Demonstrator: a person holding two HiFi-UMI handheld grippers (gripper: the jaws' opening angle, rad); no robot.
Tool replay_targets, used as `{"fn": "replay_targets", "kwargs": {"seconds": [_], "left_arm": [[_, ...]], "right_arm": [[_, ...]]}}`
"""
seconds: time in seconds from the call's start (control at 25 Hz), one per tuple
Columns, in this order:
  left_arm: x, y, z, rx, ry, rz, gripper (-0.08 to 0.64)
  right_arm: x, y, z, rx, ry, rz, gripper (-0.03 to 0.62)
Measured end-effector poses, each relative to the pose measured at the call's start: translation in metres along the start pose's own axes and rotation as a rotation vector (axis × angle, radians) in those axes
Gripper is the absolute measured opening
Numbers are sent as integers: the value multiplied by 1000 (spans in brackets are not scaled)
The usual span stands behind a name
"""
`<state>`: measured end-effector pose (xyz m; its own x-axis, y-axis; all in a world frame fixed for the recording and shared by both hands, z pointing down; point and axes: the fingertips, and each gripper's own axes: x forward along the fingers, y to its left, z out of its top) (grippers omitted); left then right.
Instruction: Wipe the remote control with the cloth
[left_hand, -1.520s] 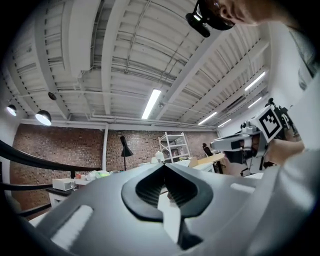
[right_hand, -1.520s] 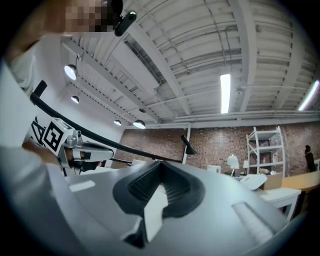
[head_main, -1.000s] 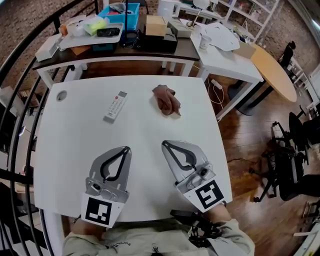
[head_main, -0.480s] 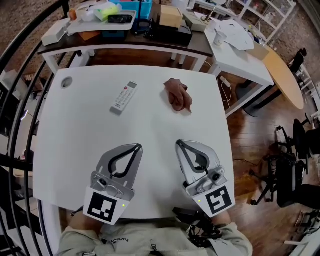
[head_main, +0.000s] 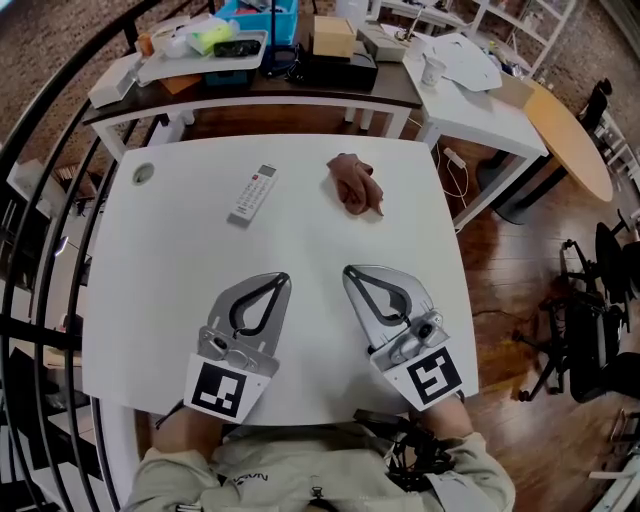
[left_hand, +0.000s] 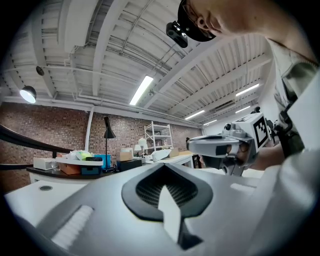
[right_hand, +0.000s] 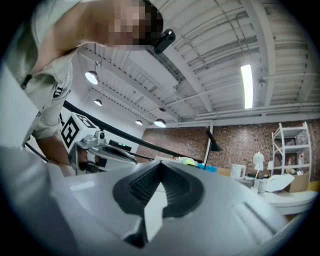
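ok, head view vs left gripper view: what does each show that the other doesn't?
Head view only: the remote control and the cloth, lying apart on the white table. Left gripper view only: the ceiling strip light and a floor lamp. Both: the left tongs and the right tongs, side by side, each shut and empty, plus the cluttered dark side table behind.
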<state>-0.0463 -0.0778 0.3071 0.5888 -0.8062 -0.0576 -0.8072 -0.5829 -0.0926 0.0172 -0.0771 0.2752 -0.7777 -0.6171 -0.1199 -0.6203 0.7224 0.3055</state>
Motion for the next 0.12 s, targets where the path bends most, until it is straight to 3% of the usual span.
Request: {"fn": "replay_targets", "kwargs": {"seconds": [0.12], "left_arm": [[-1, 3, 1, 0, -6, 14, 3]], "right_arm": [[0, 2, 0, 5, -5, 2, 3]]}}
